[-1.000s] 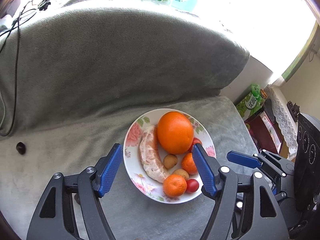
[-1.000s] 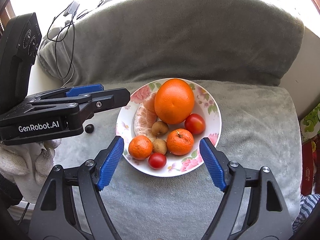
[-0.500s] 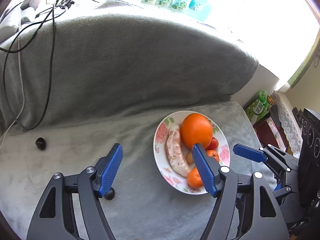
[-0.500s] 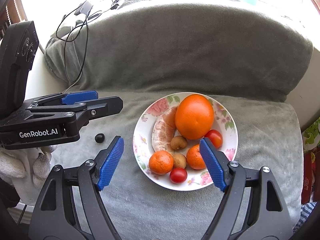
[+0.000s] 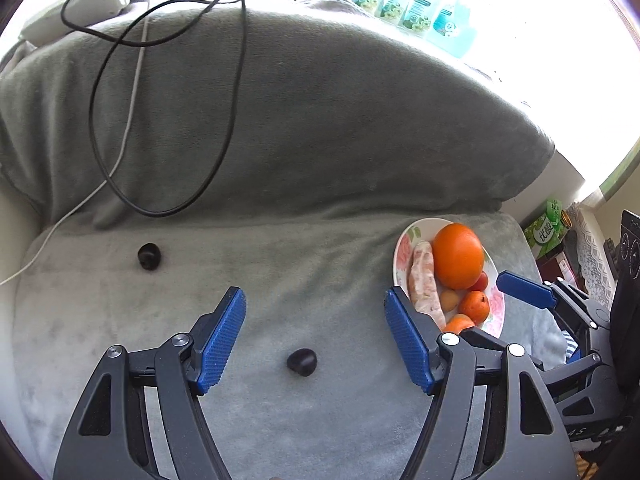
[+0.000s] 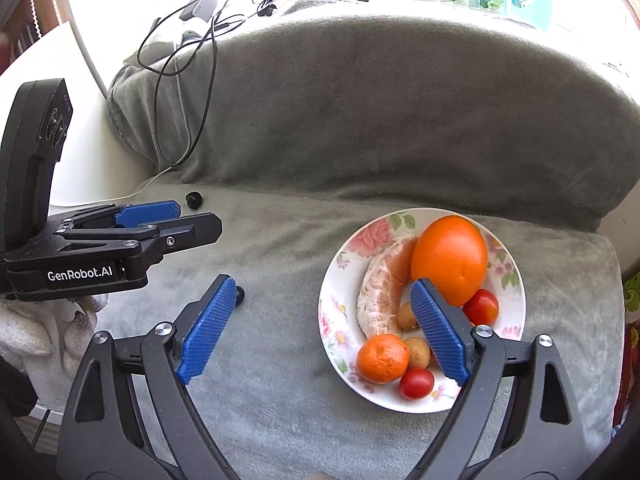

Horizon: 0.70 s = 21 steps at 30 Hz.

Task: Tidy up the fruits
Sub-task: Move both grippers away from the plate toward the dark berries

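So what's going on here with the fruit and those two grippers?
A person is tidying fruit on a grey blanket with a handheld gripper in each hand. The floral plate already holds a large orange, a peeled citrus piece, tangerines, cherry tomatoes and small brown fruits. Two small dark fruits lie loose on the blanket. The left gripper is open and empty, with one dark fruit between its fingers, not yet gripped. The other dark fruit lies farther off. The right gripper is open and empty by the plate.
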{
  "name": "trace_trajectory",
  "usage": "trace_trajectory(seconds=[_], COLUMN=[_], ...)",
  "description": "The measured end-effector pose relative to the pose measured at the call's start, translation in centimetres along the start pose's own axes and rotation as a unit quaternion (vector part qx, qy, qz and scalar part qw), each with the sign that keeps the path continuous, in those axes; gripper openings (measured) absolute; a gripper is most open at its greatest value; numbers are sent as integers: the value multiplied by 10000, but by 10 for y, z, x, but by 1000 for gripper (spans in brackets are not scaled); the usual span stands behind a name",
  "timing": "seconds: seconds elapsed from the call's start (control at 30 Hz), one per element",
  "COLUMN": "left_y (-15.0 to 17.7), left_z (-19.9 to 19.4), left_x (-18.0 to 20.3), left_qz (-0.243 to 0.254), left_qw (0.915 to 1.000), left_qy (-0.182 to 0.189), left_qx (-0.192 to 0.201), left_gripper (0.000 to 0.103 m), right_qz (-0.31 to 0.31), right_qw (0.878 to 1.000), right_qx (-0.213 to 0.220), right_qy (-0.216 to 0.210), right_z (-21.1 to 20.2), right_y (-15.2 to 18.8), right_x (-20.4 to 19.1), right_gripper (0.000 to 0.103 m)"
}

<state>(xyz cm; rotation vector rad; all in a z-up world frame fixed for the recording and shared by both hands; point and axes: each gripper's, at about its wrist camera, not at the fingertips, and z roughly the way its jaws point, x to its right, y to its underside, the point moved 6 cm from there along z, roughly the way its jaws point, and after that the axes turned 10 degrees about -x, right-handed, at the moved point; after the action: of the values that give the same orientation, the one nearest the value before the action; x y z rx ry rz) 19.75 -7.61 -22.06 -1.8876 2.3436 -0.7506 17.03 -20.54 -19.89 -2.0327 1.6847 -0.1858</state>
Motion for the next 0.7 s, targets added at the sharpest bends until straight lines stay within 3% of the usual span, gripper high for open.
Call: trace_trajectory(seconds=[0.47, 0.7], left_y=[23, 29], left_z=[-11, -11], left_x=[-82, -109], left_qz=[-643, -845], left_qw=[9970, 9955], left_qy=[-432, -422], left_qx=[-73, -112], left_gripper=[72, 72], right_qz=[-388, -570], right_qw=[9990, 9974], right_qx=[-197, -384], right_qy=[83, 206], right_z=[29, 41], right_y=[-8, -10], right_x=[-38, -52], right_gripper=[95, 95])
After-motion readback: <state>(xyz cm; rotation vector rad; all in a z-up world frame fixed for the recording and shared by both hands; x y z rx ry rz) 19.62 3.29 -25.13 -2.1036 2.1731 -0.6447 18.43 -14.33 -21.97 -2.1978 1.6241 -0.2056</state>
